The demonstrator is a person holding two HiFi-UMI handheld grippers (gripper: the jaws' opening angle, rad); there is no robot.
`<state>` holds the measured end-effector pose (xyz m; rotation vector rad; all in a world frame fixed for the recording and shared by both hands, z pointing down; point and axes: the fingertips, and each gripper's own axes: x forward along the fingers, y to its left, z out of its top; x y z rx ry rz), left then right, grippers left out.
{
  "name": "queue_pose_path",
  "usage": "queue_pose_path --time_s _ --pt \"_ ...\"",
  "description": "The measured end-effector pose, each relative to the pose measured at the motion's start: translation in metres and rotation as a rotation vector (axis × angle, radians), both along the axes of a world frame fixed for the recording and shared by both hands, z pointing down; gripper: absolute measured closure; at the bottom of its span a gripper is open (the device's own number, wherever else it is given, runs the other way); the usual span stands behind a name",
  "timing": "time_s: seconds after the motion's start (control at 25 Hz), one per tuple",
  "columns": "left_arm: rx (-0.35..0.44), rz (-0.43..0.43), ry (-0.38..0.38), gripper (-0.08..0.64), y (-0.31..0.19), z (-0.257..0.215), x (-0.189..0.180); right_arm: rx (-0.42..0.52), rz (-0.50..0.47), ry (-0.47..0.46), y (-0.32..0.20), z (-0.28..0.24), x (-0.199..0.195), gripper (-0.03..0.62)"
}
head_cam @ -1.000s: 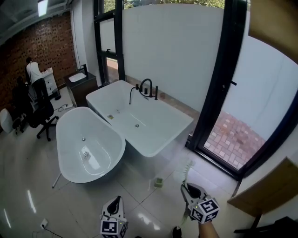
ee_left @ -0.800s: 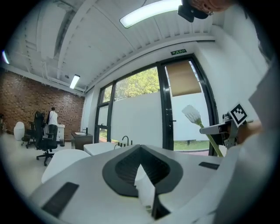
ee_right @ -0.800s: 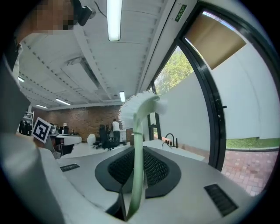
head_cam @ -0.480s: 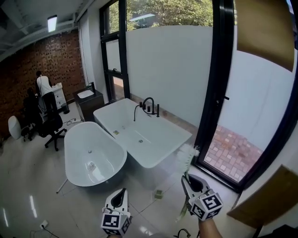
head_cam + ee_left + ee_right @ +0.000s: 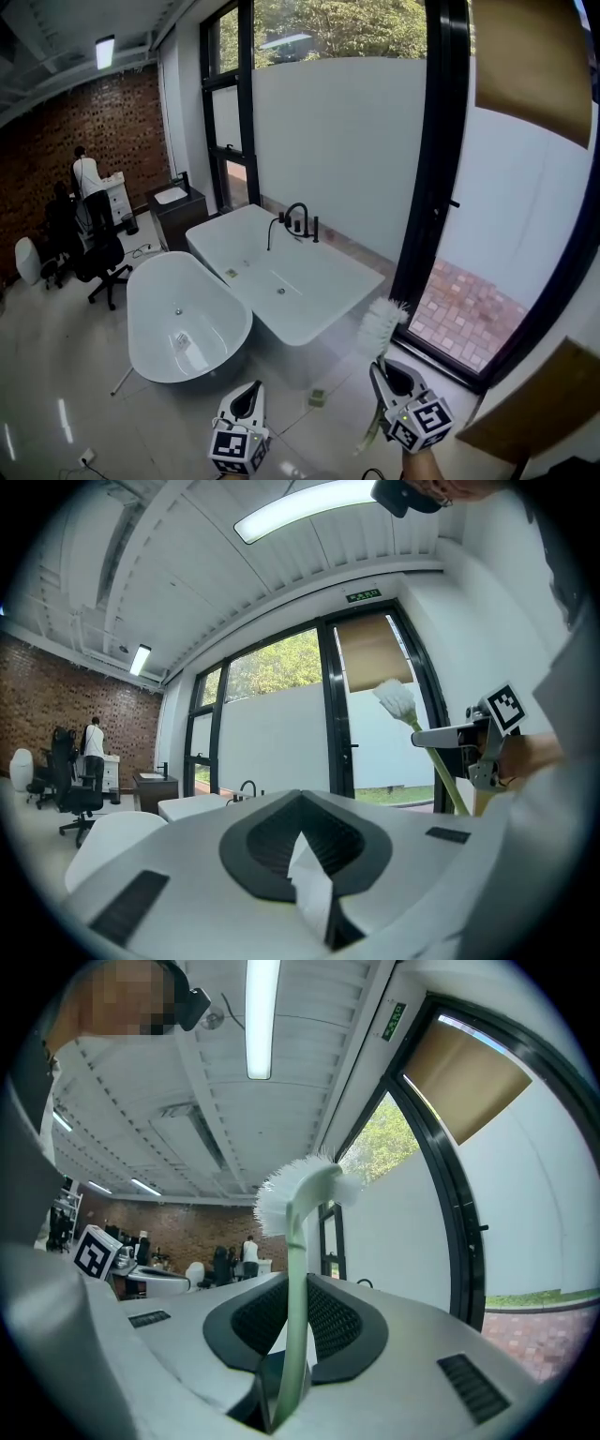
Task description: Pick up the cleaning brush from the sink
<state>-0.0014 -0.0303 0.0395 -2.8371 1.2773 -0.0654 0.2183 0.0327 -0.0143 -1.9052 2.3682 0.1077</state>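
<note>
The cleaning brush [image 5: 380, 323] has a pale green handle and a white bristle head. It stands upright in the air with my right gripper [image 5: 386, 377] shut on its handle. In the right gripper view the handle of the brush [image 5: 298, 1269] runs up between the jaws of the right gripper [image 5: 289, 1372] and ends in the bristle head. The left gripper view shows the brush [image 5: 398, 701] and the right gripper [image 5: 452, 735] off to the right. My left gripper [image 5: 247, 401] is held level at the lower left, its jaws together on nothing [image 5: 306, 860].
A rectangular white tub [image 5: 349, 281] with a black tap [image 5: 298, 221] stands by the window wall. An oval white tub [image 5: 150, 272] sits to its left. A small green object [image 5: 317, 397] lies on the tiled floor. Black door frame [image 5: 436, 187] at right. A person [image 5: 87, 178] and office chairs stand far left.
Both grippers have risen, and the brush has come up with the right one. The head view has tilted up, so the tubs sit lower and farther.
</note>
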Motion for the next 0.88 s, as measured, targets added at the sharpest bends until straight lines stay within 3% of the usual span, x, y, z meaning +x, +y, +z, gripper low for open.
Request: queue_pose_path --time_s 0.28,0.64,0.88 --pt "-0.008 0.082 0.012 0.549 -0.002 -0.001 0.033 0.006 0.101 0.005 0.013 -0.002 0.036 0.554" --pt "0.012 0.246 0.013 0.548 0.012 -0.004 0.111 -0.007 0.259 -0.005 0.059 0.003 0.093 0.552" --pt "0.012 0.272 0.011 0.549 0.023 -0.005 0.129 -0.016 0.292 0.029 0.077 0.011 0.104 0.554"
